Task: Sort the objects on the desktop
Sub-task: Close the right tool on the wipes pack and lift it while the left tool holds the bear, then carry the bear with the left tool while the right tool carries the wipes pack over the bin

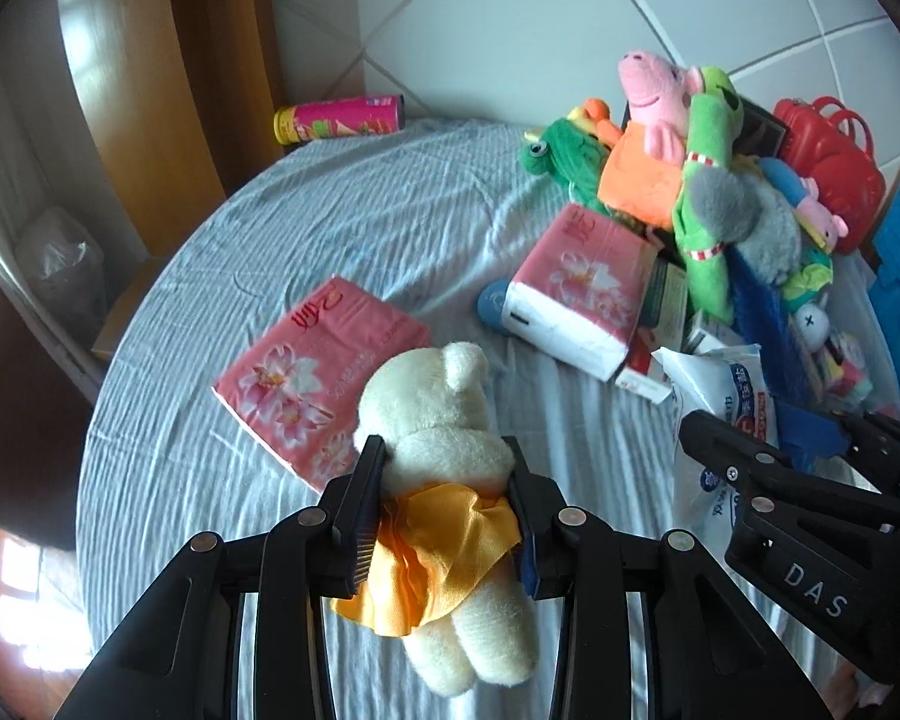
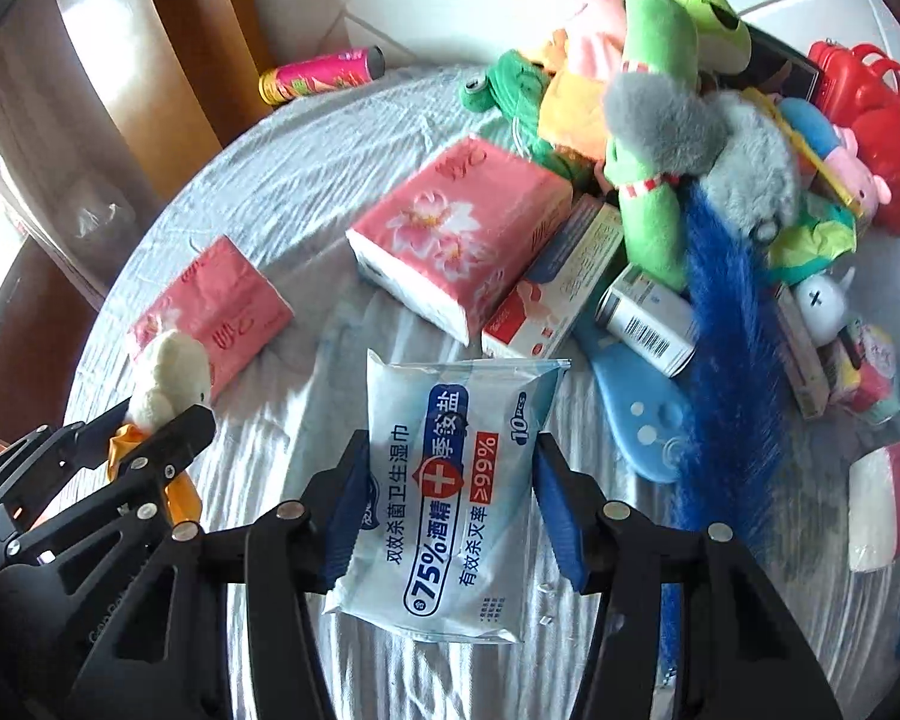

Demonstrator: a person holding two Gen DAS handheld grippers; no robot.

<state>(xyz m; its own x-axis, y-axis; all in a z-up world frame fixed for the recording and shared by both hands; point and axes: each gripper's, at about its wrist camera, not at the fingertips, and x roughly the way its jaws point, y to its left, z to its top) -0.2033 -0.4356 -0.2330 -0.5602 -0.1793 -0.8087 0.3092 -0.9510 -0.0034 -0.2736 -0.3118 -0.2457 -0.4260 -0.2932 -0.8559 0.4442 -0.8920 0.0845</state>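
Note:
My left gripper [image 1: 447, 450] is shut on a cream plush bear [image 1: 438, 402] with an orange ribbon skirt, gripped at the waist above the blue-grey cloth; it also shows in the right wrist view [image 2: 171, 375]. My right gripper [image 2: 450, 450] is shut on a white-and-blue wet wipes pack [image 2: 450, 480], its jaws pressing both sides; the pack also shows in the left wrist view [image 1: 723, 402]. A pink tissue pack [image 1: 318, 372] lies flat just beyond the bear. A second pink tissue pack [image 2: 462, 234] leans on the toy pile.
A pile of plush toys sits at the right: a pink pig [image 1: 654, 90], green frogs [image 1: 705, 198], a grey plush [image 2: 744, 174]. Boxes [image 2: 561, 282], a blue fuzzy strip [image 2: 720, 360], a red basket [image 1: 828, 156] and a pink can [image 1: 339, 117] are around. The table edge curves at left.

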